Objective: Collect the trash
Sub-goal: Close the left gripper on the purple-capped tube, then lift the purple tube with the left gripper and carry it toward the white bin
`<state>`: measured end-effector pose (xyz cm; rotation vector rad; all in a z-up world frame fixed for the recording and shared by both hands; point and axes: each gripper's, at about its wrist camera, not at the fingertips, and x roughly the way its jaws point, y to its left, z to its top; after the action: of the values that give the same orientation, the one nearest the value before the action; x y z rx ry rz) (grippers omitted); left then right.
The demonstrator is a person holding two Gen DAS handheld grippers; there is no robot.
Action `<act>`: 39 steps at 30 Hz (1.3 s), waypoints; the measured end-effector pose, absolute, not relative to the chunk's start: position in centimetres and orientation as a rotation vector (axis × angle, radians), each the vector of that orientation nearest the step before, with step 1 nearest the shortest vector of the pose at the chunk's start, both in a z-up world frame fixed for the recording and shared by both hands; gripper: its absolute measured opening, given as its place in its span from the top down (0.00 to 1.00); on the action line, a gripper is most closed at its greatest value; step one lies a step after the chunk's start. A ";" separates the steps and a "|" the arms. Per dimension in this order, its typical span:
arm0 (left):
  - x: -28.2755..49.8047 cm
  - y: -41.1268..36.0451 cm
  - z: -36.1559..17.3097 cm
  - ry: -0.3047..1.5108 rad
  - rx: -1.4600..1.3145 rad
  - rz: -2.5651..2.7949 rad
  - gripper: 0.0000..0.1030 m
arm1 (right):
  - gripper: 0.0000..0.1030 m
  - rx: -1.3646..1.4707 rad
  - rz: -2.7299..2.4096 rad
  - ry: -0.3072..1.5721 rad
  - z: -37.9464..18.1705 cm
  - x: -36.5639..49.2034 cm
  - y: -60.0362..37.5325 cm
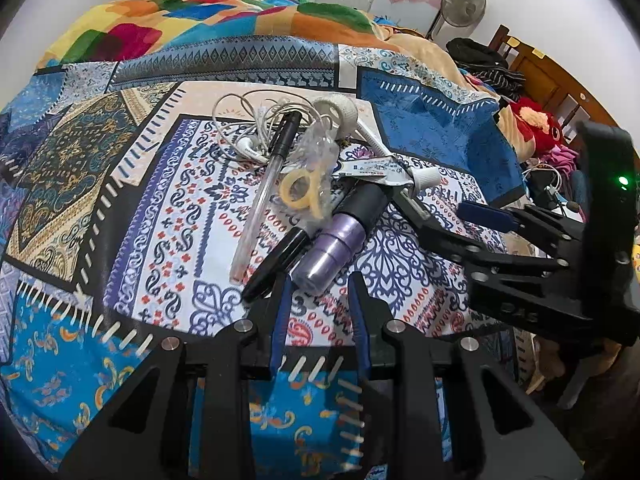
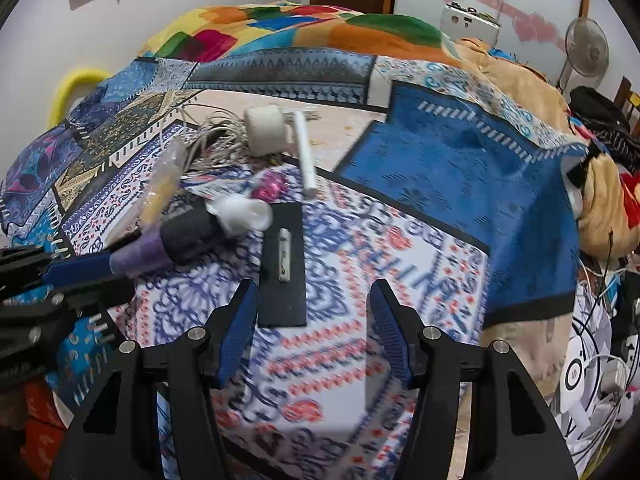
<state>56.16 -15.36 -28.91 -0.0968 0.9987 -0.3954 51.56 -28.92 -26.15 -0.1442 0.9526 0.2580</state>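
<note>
A pile of small items lies on the patterned bedspread [image 1: 168, 216]. It includes a purple bottle [image 1: 340, 240] with a black cap, a black marker [image 1: 276, 264], a clear pen [image 1: 264, 200], crinkled plastic [image 1: 312, 176] with a yellow ring, tangled earphones [image 1: 248, 136] and a squeezed tube [image 1: 384, 170]. My left gripper [image 1: 319, 280] has the bottle's base between its tips, and a thin gap shows on each side. My right gripper [image 2: 312, 300] stands open over bare cloth, just right of a flat black card [image 2: 282, 264]. The bottle [image 2: 160, 244] lies to its left.
A white roll [image 2: 264, 130], a white stick [image 2: 306, 156] and a pink wrapper [image 2: 270, 186] lie behind the card. A colourful quilt [image 1: 200, 20] is heaped at the back. Clothes [image 1: 484, 60], a wooden chair [image 1: 536, 72] and a fan [image 1: 464, 4] stand right. Cables [image 2: 592, 360] litter the floor.
</note>
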 end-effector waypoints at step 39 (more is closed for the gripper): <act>58.7 -23.7 -28.9 0.989 0.116 -0.410 0.76 | 0.78 -0.025 0.393 0.952 -25.7 51.8 -32.7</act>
<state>58.70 -23.67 -28.86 0.1159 0.9893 -0.4102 51.81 -32.66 -25.71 -0.0245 0.9516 0.3926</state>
